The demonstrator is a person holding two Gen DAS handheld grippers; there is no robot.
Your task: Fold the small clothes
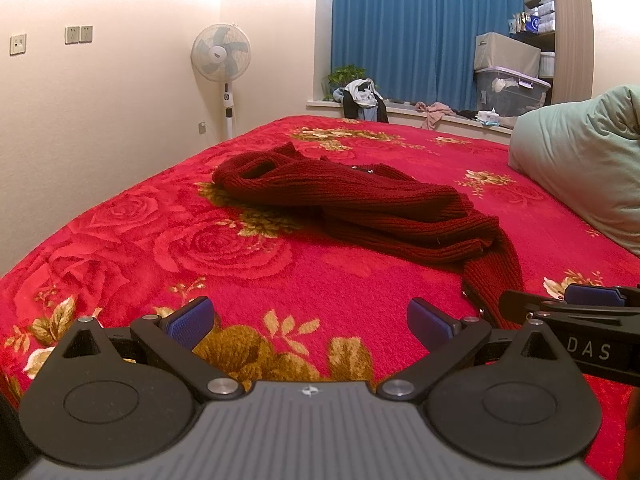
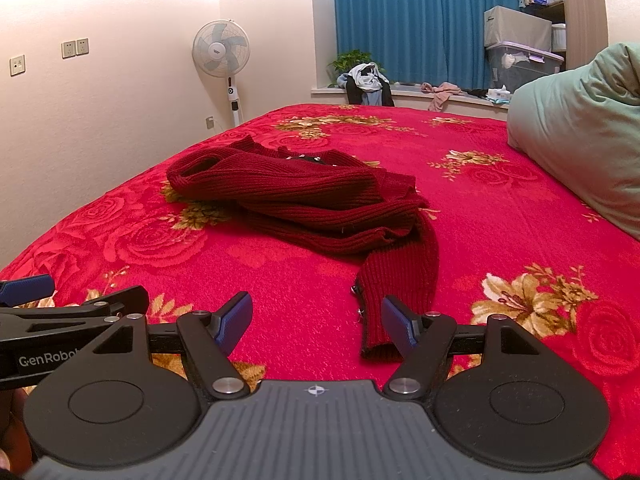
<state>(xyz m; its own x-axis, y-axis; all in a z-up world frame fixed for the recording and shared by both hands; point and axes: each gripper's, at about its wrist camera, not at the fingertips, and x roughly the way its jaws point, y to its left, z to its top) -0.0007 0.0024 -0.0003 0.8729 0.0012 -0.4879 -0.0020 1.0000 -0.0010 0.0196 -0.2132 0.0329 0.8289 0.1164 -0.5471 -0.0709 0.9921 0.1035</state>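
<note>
A dark red knit sweater (image 1: 360, 204) lies crumpled on the red floral bedspread (image 1: 240, 264), one sleeve trailing toward me. In the right wrist view the sweater (image 2: 304, 196) sends its sleeve cuff (image 2: 380, 344) down to just beside the right finger pad. My left gripper (image 1: 310, 322) is open and empty, low over the bedspread, short of the sweater. My right gripper (image 2: 316, 318) is open and empty, its right pad (image 2: 400, 326) next to the cuff. Each gripper shows at the edge of the other's view.
A pale green pillow (image 1: 580, 156) lies at the right side of the bed. A standing fan (image 1: 221, 56) is by the far wall. A windowsill with clothes (image 1: 362, 100), blue curtain and storage boxes (image 1: 510, 88) sits beyond the bed.
</note>
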